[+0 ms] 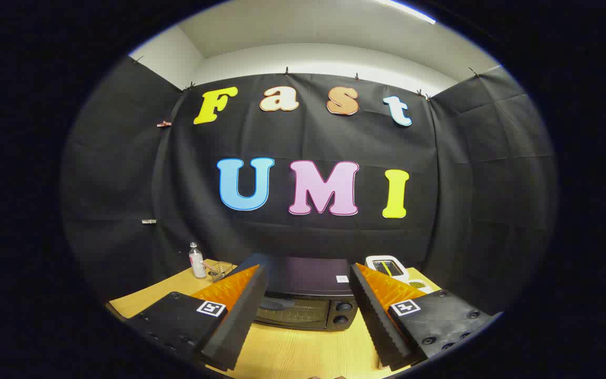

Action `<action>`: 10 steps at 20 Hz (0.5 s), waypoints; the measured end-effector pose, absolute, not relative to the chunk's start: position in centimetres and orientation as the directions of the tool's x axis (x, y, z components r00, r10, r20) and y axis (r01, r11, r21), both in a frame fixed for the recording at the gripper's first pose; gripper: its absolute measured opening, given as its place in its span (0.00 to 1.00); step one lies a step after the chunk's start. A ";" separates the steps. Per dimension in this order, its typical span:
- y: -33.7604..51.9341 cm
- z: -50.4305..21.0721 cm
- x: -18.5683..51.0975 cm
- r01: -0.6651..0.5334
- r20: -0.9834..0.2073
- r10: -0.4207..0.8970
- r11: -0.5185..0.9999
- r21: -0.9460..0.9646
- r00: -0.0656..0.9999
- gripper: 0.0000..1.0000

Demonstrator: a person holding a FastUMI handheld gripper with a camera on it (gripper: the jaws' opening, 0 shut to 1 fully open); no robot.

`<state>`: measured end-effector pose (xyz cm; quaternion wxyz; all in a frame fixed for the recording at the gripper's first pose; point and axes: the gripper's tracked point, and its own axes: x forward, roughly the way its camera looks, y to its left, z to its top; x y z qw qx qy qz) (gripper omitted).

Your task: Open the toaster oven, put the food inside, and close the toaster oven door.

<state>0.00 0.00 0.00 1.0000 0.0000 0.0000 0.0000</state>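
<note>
Gripper (305, 310) hangs w/ fingers spread wide, holding nothing, aimed straight at the toaster oven (305, 300), which sits dead ahead on the tabletop (303, 352), door shut, long axis running across the fingers; small bottle (197, 261) beyond, off left.

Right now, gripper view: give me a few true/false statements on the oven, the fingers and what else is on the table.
1. The toaster oven door is shut. True.
2. The gripper is shut on the door handle. False: the fingers are spread wide with nothing between them, and the oven sits beyond them.
3. A small bottle stands beside a wire basket on the wooden table. True.
4. The oven's knobs sit at its left end. False: they are at its right end.
</note>
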 end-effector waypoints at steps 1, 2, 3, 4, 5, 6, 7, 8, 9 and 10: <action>-0.2 -0.1 -0.1 0.003 -0.002 -0.003 1.000 0.000 1.000 0.97; -0.3 -0.4 -0.3 0.007 -0.006 -0.007 1.000 -0.002 1.000 0.97; -0.4 -0.6 -0.5 0.009 -0.010 -0.009 1.000 -0.007 1.000 0.97; -0.6 -0.8 -0.7 0.011 -0.011 -0.011 1.000 -0.008 1.000 0.97; -0.6 -0.8 -0.9 0.011 -0.010 -0.011 1.000 -0.007 1.000 0.97; -0.7 -0.9 -1.1 0.013 -0.010 -0.013 1.000 -0.005 1.000 0.97; -0.8 -1.0 -1.2 0.015 -0.012 -0.015 1.000 -0.002 1.000 0.97; -0.8 -1.2 -1.3 0.016 -0.016 -0.016 1.000 0.001 1.000 0.97; -0.8 -1.3 -1.5 0.016 -0.020 -0.016 1.000 0.004 1.000 0.97; -0.8 -1.4 -1.7 0.017 -0.021 -0.017 1.000 0.006 1.000 0.97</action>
